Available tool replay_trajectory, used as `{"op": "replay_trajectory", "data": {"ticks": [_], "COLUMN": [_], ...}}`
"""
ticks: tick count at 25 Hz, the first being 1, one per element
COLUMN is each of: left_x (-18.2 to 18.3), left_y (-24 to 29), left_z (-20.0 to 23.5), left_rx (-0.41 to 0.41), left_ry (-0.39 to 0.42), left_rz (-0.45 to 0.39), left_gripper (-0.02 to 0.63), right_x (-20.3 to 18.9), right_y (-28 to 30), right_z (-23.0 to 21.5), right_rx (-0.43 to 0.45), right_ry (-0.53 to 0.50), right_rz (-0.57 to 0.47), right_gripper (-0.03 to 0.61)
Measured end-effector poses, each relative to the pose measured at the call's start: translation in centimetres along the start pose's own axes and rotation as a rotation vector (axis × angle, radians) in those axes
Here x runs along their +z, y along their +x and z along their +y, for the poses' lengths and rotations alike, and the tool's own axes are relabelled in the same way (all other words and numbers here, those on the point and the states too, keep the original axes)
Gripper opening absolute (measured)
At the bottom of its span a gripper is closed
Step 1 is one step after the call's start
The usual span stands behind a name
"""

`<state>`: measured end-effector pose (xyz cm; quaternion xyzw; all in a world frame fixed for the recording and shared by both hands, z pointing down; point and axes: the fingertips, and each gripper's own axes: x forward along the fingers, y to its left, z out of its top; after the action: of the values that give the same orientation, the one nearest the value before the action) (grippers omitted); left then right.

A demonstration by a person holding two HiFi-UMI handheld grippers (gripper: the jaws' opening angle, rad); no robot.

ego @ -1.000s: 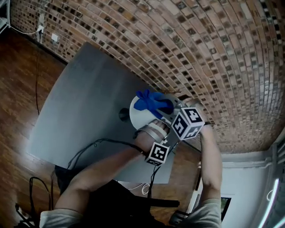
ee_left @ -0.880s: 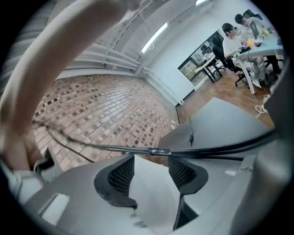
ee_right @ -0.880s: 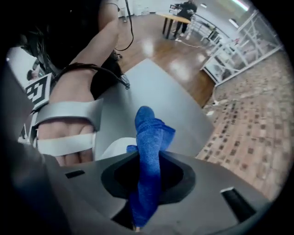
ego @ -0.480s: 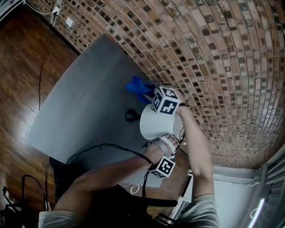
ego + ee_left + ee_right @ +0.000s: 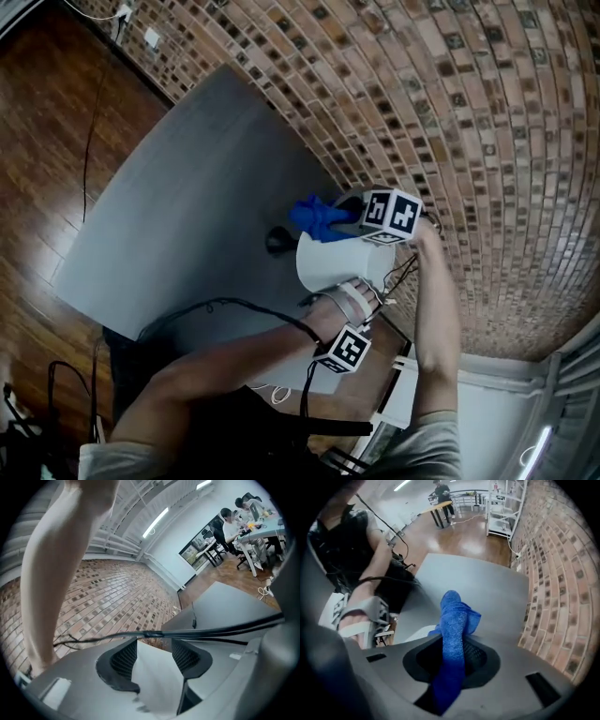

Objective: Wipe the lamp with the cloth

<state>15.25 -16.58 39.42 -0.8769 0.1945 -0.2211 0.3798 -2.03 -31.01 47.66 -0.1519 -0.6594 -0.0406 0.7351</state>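
Both the left hand-held gripper [image 5: 154, 658] and the right hand-held gripper [image 5: 452, 656] have grey moulded shells with black ribbed pads [image 5: 125, 657] inside. Each carries a white marker cube [image 5: 391, 213] with black squares, mid-right in the head view. A black cable [image 5: 216, 305] runs off lower left. Pale short sleeves [image 5: 433, 445] and a dark top [image 5: 234, 427] show along the bottom.

Brick wall [image 5: 487, 112], dark wood floor [image 5: 37, 112], grey table [image 5: 187, 216], perhaps ceiling striplights [image 5: 157, 520]

In the head view, centre, the white cylindrical lampshade [image 5: 333, 264] covers part of a small dark round thing [image 5: 277, 241]; what it is I cannot tell. In the right gripper view, lower centre, the blue woven cloth [image 5: 452, 630] has its lower end hidden inside the right gripper [image 5: 451, 660]. The people [image 5: 234, 520] at the upper right of the left gripper view are too small to make out
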Motion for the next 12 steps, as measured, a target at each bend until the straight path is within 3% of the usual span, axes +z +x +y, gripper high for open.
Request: {"op": "replay_trajectory", "data": {"ticks": [3,5,7,9,12], "left_x": [-0.1,0.0,0.0,-0.3,-1.0], "left_y": [0.0,0.0,0.0,0.2,0.2], "left_z": [-0.1,-0.1,0.0,0.6,1.9], "left_rx": [0.006,0.002,0.004,0.019,0.044], "left_ry": [-0.001,-0.003,0.003,-0.006,-0.057], "left_rz": [0.002,-0.002,-0.002,0.005,0.002], "left_gripper": [0.239,0.239,0.239,0.239,0.239], "right_x": [-0.1,-0.2,1.4,4.1,6.7], "right_y": [5.4,6.1,3.5,-1.1,-6.2], "right_z": [-4.9,-6.8,-6.2,-2.7,5.0], "right_rx": [-0.155,-0.279,-0.308,-0.204,0.046], "right_ry": [-0.025,-0.119,-0.200,-0.246,-0.308], "right_rz": [0.102,0.186,0.139,0.005,-0.099], "right_gripper": [0.091,0.091,0.091,0.091,0.091]}}
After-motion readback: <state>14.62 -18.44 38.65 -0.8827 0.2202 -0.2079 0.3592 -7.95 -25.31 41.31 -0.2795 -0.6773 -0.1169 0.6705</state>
